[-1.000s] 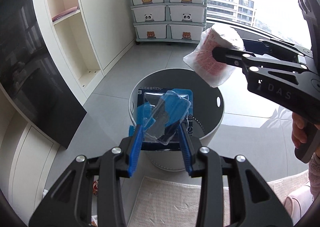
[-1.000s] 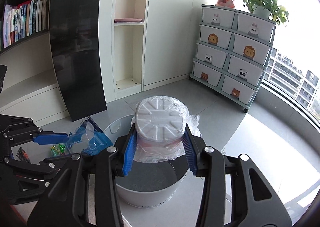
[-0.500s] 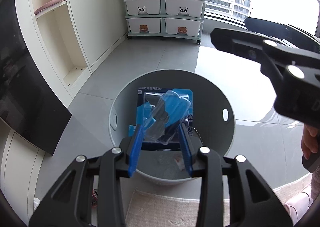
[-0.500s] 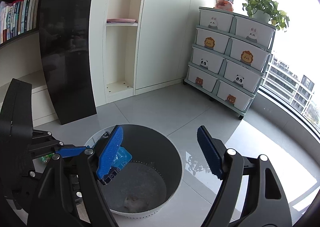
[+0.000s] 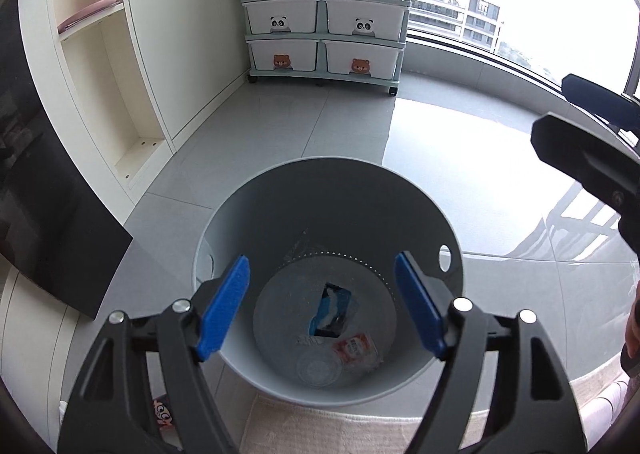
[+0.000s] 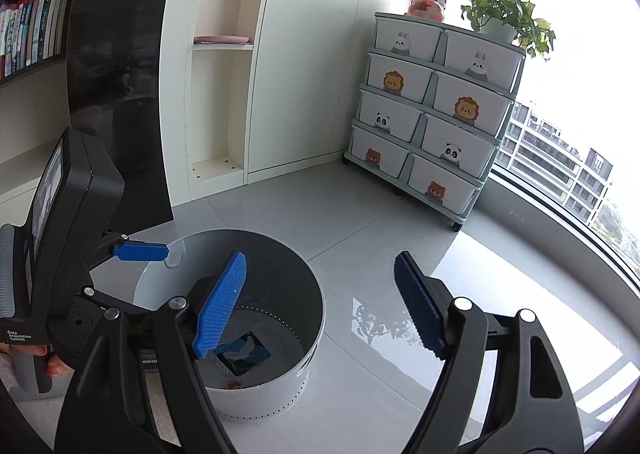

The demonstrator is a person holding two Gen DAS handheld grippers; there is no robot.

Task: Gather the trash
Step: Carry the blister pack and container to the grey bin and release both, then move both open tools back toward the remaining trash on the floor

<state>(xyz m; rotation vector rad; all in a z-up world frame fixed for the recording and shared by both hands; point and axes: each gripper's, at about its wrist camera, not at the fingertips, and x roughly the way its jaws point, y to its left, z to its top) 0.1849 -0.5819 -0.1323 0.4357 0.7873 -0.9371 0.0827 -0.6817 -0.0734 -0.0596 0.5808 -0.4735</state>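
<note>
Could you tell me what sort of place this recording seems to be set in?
Probably a room in a high-rise flat: animal-print storage drawers with a potted plant on top, a bookshelf, and apartment blocks beyond the window.

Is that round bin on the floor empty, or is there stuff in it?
Not empty. The bin stands upright, and on its bottom lie a blue package, a red-and-white wrapper and a clear round lid.

My left claw has blue pads on black arms; below it, the pale grey bin holds a blue packet and a red-printed wrapper.
</note>
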